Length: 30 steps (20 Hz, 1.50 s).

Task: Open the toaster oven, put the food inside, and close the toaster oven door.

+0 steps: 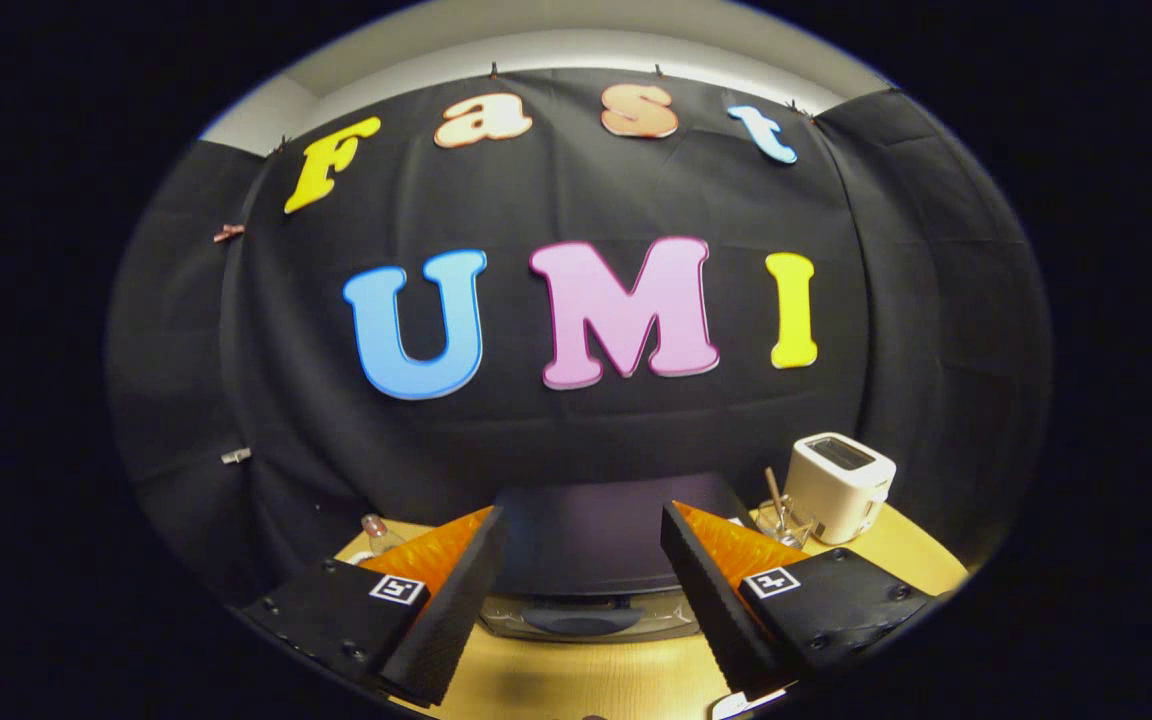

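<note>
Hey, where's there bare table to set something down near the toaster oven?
Bare wood lies on the table between the open gripper fingers, just in front of the toaster oven. It is crowded right of the oven: a glass with a stick sits beside the white toaster. A small bottle stands left.

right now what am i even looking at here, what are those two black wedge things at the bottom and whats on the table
The picture comes from a camera riding on a hand-held gripper, looking forward along its two fingers. The black wedges are those fingers, spread apart and holding nothing. Between and just beyond them sits a dark toaster oven on a wooden table; its handle faces the fingers and the door looks closed. Beyond the right finger stand a white toaster and a small glass with a stick in it. No food can be made out.
</note>
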Tool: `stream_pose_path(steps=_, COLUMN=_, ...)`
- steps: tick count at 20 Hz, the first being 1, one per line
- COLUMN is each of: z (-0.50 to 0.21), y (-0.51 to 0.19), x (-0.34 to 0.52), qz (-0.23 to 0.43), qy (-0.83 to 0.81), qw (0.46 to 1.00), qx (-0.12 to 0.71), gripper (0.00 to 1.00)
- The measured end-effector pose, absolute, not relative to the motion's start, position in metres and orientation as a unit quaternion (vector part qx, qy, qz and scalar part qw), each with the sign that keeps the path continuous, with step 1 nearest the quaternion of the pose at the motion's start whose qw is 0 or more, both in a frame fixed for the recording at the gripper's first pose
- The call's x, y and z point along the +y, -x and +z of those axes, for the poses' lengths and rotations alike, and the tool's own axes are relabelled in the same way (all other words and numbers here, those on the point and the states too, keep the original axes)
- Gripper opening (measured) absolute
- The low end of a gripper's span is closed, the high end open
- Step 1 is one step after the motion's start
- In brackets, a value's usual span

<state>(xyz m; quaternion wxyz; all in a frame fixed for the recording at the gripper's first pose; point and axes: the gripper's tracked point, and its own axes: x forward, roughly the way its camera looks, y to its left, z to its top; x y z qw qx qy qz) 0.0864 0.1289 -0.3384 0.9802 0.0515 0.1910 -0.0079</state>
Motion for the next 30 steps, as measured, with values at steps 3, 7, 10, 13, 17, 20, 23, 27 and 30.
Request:
stream_pose_path(steps=3, z=-0.388, y=-0.089, x=0.130, qz=-0.017, qy=-0.064, qw=0.969, qx=0.237, gripper=0.99)
stream_pose_path(steps=7, z=-0.421, y=-0.098, x=0.128, qz=-0.017, qy=-0.043, qw=0.962, qx=0.267, gripper=1.00)
stream_pose_path(steps=10, z=-0.444, y=-0.100, x=0.128, qz=-0.023, qy=-0.038, qw=0.956, qx=0.289, gripper=0.99)
stream_pose_path(steps=13, z=-0.466, y=-0.096, x=0.126, qz=-0.018, qy=-0.020, qw=0.950, qx=0.311, gripper=0.99)
stream_pose_path(steps=17, z=-0.468, y=-0.092, x=0.125, qz=-0.018, qy=-0.022, qw=0.951, qx=0.309, gripper=0.99)
stream_pose_path(steps=20, z=-0.469, y=-0.084, x=0.126, qz=-0.017, qy=-0.021, qw=0.946, qx=0.322, gripper=1.00)
stream_pose_path(steps=23, z=-0.473, y=-0.063, x=0.129, qz=-0.010, qy=-0.026, qw=0.938, qx=0.346, gripper=1.00)
stream_pose_path(steps=27, z=-0.478, y=-0.029, x=0.129, qz=-0.007, qy=-0.021, qw=0.929, qx=0.370, gripper=0.98)
stream_pose_path(steps=30, z=-0.491, y=0.003, x=0.128, qz=0.002, qy=-0.001, qw=0.916, qx=0.401, gripper=0.98)
